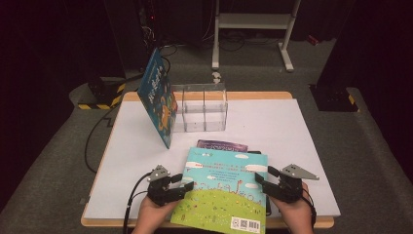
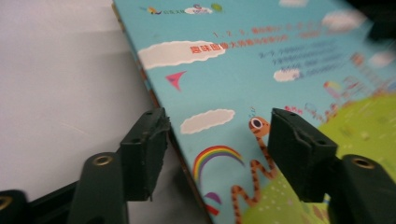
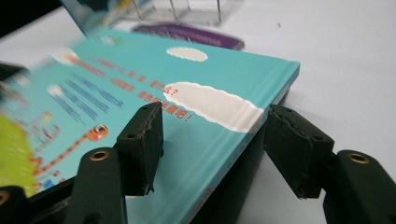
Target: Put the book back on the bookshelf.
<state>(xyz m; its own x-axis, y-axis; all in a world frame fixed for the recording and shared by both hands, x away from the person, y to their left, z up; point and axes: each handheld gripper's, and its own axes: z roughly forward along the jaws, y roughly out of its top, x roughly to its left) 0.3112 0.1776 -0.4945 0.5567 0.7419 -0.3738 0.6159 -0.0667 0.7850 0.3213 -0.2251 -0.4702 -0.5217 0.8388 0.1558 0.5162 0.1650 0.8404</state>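
Both claws are wide open: the left claw (image 1: 181, 184) straddles the left edge of the sky-blue book (image 1: 225, 187), the right claw (image 1: 261, 181) its spine edge. The book lies on the white worktop (image 1: 292, 131), atop a purple book (image 1: 222, 145), near a clear box (image 1: 199, 108).

1. A picture book (image 1: 223, 190) with a turquoise sky cover, white clouds, a green hill, a rainbow and an orange giraffe-like animal lies cover-up at the table's near edge, middle; a barcode label sits at its near right corner, which overhangs that edge.
2. In the right gripper view the book (image 3: 154, 116) shows its spine side raised off the table.
3. In the left gripper view its cover (image 2: 261, 70) slopes up, with red print near the top.
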